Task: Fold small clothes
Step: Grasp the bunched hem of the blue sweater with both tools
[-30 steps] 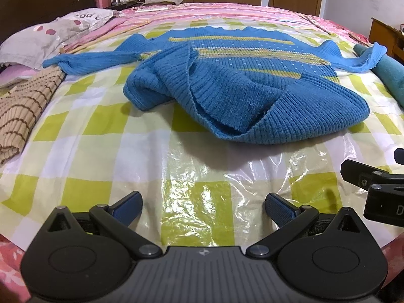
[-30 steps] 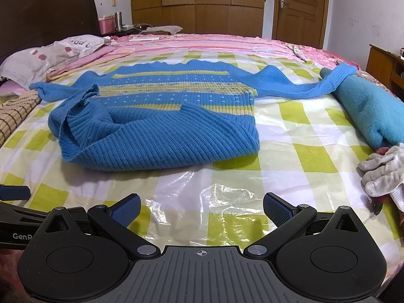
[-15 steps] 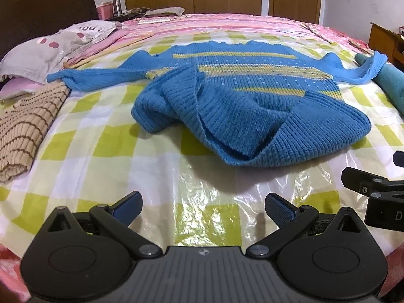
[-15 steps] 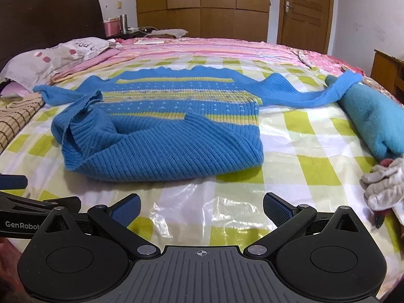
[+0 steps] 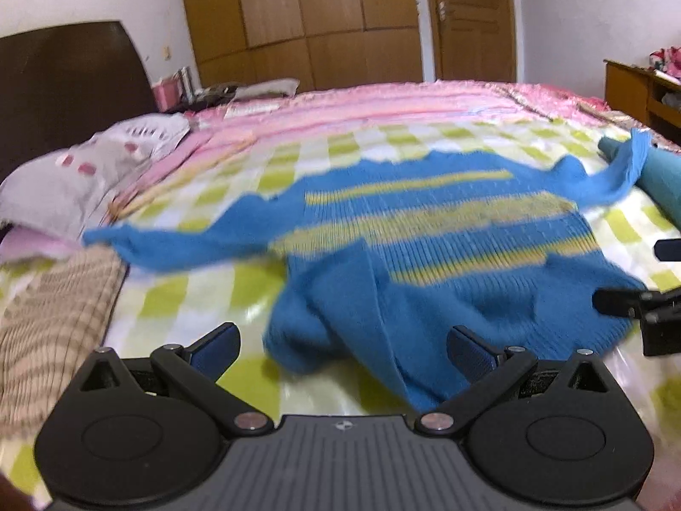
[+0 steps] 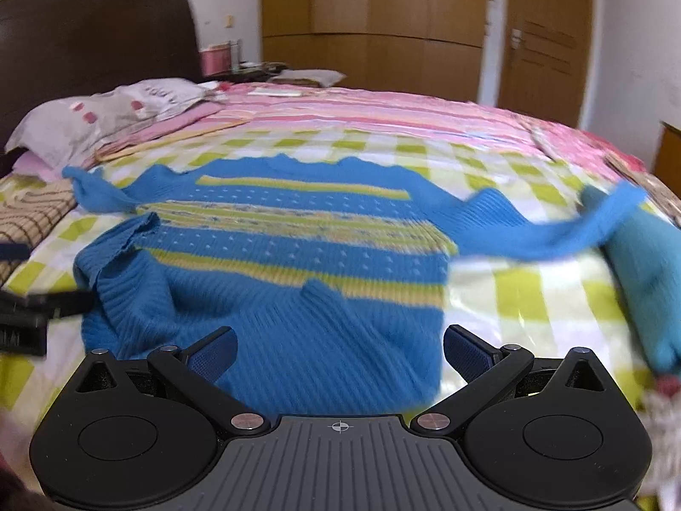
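- Over the sweater hem, right gripper hangs, fingers spread, likely ready to pinch it
- Left gripper, likewise spread, faces its rumpled near corner

A grey pillow lies beside the dark headboard, wooden wardrobe behind.

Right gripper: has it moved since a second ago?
Yes. The right gripper has advanced toward the blue sweater; its open fingers now overlap the hem, where checkered sheet showed before.

teal roll right, brown cloth left
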